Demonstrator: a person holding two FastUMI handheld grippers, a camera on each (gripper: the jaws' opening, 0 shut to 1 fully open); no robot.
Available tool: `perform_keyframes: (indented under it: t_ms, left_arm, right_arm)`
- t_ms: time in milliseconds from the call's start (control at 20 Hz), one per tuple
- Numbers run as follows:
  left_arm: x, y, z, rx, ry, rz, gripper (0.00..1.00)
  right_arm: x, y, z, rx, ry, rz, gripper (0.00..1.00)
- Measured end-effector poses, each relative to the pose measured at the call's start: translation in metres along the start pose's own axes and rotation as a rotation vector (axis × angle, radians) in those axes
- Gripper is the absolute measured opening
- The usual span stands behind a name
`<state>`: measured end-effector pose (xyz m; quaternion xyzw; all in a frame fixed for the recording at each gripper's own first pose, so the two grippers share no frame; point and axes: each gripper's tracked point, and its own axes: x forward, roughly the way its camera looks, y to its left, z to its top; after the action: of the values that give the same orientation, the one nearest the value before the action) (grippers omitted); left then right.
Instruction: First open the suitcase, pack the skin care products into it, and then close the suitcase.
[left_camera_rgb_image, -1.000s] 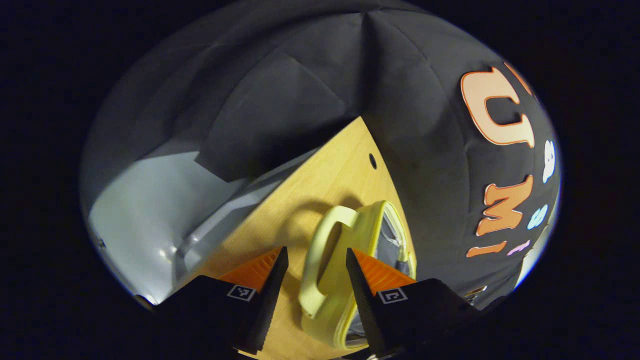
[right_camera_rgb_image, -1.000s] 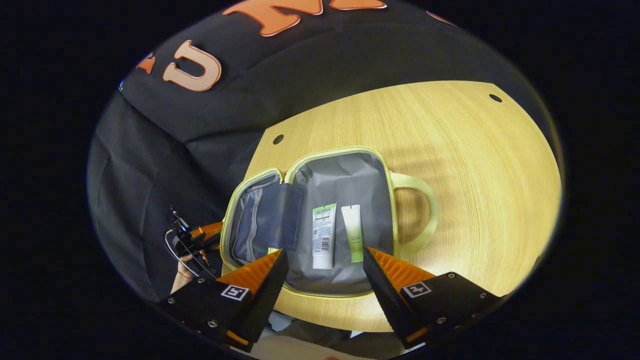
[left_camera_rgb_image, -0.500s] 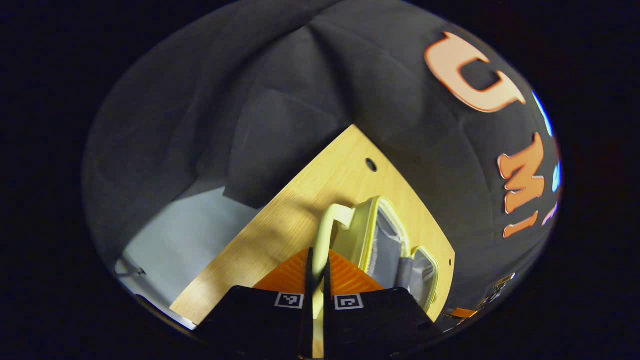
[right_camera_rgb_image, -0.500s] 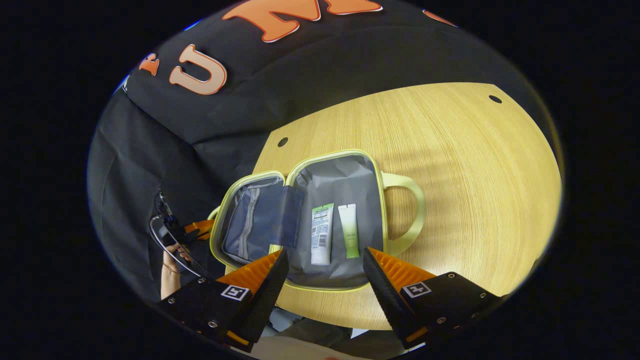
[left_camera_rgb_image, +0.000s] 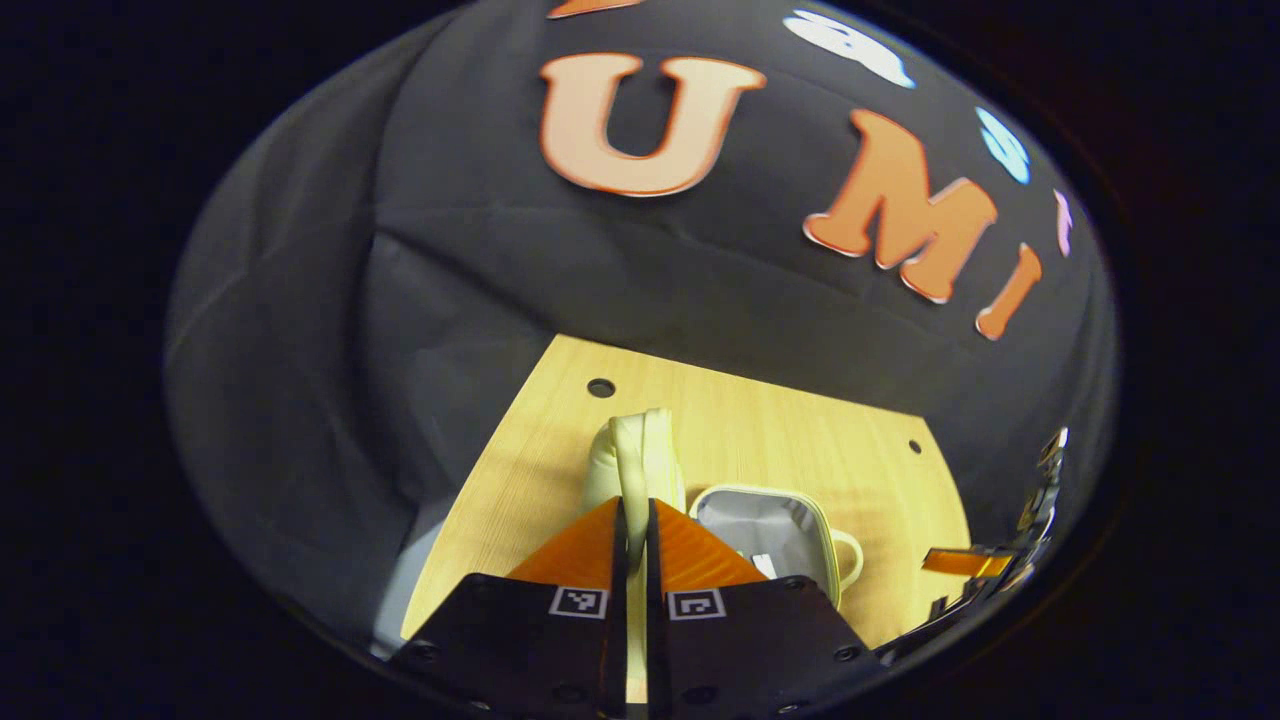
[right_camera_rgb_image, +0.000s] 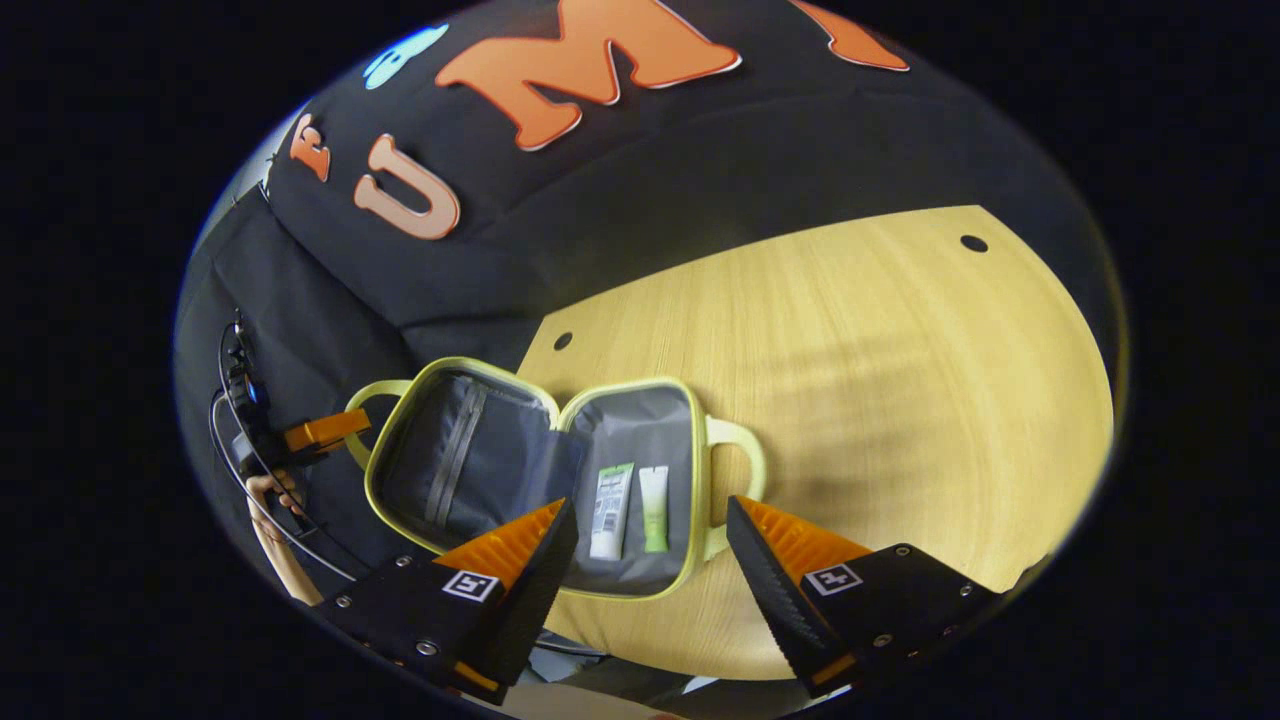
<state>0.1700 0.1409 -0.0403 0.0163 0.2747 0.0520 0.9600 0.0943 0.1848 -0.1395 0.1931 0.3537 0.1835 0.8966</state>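
A pale yellow suitcase (right_camera_rgb_image: 690, 560) with grey lining lies open on the wooden table (right_camera_rgb_image: 900, 350). Its right half holds a white tube (right_camera_rgb_image: 610, 512) and a green tube (right_camera_rgb_image: 655, 508) side by side. The lid half (right_camera_rgb_image: 460, 450) is tilted up at the left. My left gripper (left_camera_rgb_image: 633, 505) is shut on the lid's yellow handle (left_camera_rgb_image: 640, 450); in the right gripper view that gripper (right_camera_rgb_image: 315, 432) shows at the lid's left handle with a hand (right_camera_rgb_image: 270, 495) behind it. My right gripper (right_camera_rgb_image: 650, 508) hangs open above the near edge of the case, holding nothing.
The table has small round holes (right_camera_rgb_image: 972, 243) near its back corners. Black cloth walls close in behind and to the left. The wide right part of the tabletop is bare wood. The other handle (right_camera_rgb_image: 740, 470) sticks out toward the right.
My left gripper went from open around the lid handle to shut on it, then swung the lid half upward. The right gripper drew back, so the case looks smaller.
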Motion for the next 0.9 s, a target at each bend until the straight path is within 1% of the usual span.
perform_keyframes:
  t_ms: [100, 200, 300, 400, 450, 500, 600, 700, 750, 900]
  left_arm:
    - [-0.002, -0.041, 0.006, 0.102, -0.004, 0.013, 0.08]
    - [0.001, -0.088, 0.006, 0.200, -0.014, -0.009, 0.08]
    - [0.011, -0.132, -0.003, 0.292, -0.003, -0.034, 0.08]
    - [0.027, -0.167, -0.012, 0.375, 0.013, -0.039, 0.08]
    - [0.034, -0.186, -0.018, 0.403, 0.020, -0.056, 0.08]
    - [0.040, -0.205, -0.025, 0.418, 0.031, -0.089, 0.08]
    - [0.056, -0.251, -0.049, 0.425, 0.063, -0.184, 0.08]
    - [0.073, -0.292, -0.086, 0.441, 0.115, -0.261, 0.08]
    - [0.081, -0.311, -0.105, 0.454, 0.143, -0.289, 0.09]
    - [0.114, -0.328, -0.173, 0.502, 0.232, -0.330, 0.09]
  right_arm:
    - [-0.013, -0.025, 0.017, -0.015, -0.051, -0.039, 0.96]
    - [-0.025, -0.052, 0.034, -0.044, -0.114, -0.099, 0.95]
    - [-0.037, -0.076, 0.048, -0.059, -0.169, -0.151, 0.96]
    - [-0.047, -0.091, 0.054, -0.040, -0.188, -0.167, 0.95]
    - [-0.053, -0.096, 0.057, -0.027, -0.198, -0.170, 0.95]
    - [-0.055, -0.103, 0.057, -0.016, -0.209, -0.178, 0.95]
    - [-0.061, -0.119, 0.057, -0.012, -0.230, -0.209, 0.96]
    - [-0.066, -0.133, 0.057, -0.010, -0.241, -0.246, 0.95]
    - [-0.068, -0.140, 0.059, 0.000, -0.250, -0.258, 0.95]
    - [-0.075, -0.152, 0.063, 0.027, -0.263, -0.278, 0.95]
